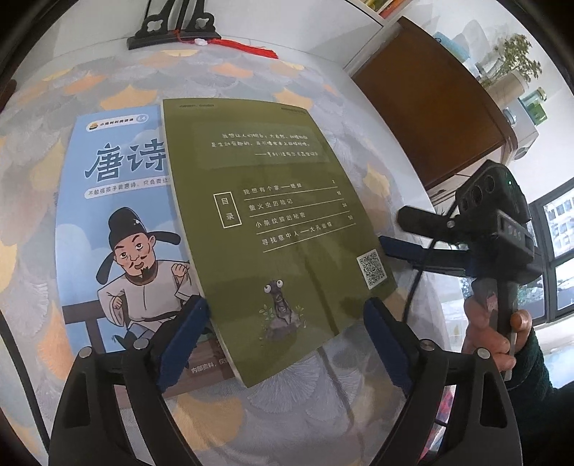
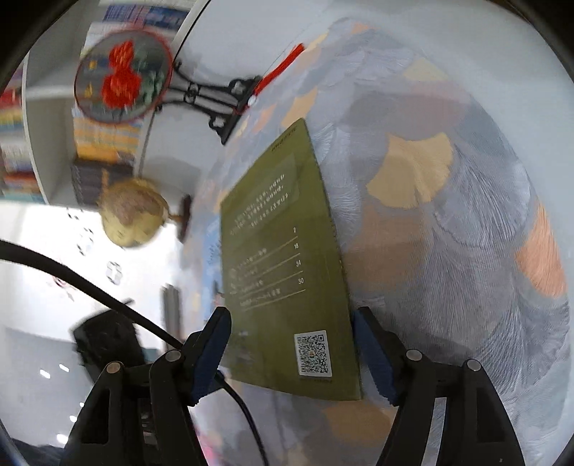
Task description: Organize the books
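A green book [image 1: 272, 222] lies back cover up on the leaf-patterned tablecloth [image 1: 251, 75], and its left edge overlaps a blue picture book [image 1: 118, 222]. My left gripper [image 1: 285, 315] is open, its blue pads on either side of the green book's near end and not pressing on it. My right gripper [image 1: 398, 233] comes in from the right, held by a hand [image 1: 488, 322], with its tips at the green book's right edge. In the right wrist view my right gripper [image 2: 292, 344] is open around the corner of the green book [image 2: 280, 251] that bears the QR code.
A round embroidered fan [image 2: 122, 79] on a black stand [image 1: 172, 32] with a red tassel sits at the table's far edge. A brown wooden cabinet [image 1: 430, 107] stands to the right. A globe [image 2: 132, 211] and bookshelves [image 2: 21, 143] stand beyond. A black cable [image 2: 107, 297] trails near my right gripper.
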The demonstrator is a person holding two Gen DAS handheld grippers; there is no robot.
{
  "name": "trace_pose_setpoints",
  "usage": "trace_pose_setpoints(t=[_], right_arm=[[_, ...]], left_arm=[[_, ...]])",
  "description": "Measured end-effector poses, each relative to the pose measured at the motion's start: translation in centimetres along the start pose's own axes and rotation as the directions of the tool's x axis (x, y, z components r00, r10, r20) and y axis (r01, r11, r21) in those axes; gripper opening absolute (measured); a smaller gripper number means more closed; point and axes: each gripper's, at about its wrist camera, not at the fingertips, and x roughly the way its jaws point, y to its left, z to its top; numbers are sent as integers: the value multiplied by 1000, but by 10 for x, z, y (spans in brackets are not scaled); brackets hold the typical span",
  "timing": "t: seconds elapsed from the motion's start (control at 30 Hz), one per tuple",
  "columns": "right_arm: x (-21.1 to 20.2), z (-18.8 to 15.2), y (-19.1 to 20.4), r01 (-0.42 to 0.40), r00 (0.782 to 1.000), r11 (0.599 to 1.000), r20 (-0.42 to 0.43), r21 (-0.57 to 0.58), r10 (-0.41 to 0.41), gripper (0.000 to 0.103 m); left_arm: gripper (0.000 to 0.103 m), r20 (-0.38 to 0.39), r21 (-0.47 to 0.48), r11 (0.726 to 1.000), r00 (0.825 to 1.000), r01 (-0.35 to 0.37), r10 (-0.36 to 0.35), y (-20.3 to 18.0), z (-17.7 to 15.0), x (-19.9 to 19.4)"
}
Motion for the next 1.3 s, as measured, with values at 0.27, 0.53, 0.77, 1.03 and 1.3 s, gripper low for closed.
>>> trace_pose_setpoints(t=[0.27,0.53,0.77,1.03,1.3], right_arm=[[-7,-4,-21,-397,916,901,23,174,399,70],[-7,-1,13,-401,916,909,21,115,401,70],[-3,-2,83,-408,912,913,-52,-21,406,70],[42,-16,155,-495,861,865,-184,-85,475,70],[135,-59,204,-475,818,877,-403,-68,411,70]], left_arm=[[88,10,-29,999,999,39,-39,9,0,-4],[89,9,-85,990,994,111,-111,19,-8,-10],[89,29,-196,957,976,216,-214,35,-26,-18],[89,116,-322,912,967,253,-227,72,-78,-55],[89,126,-414,901,988,130,-85,105,-147,-96]])
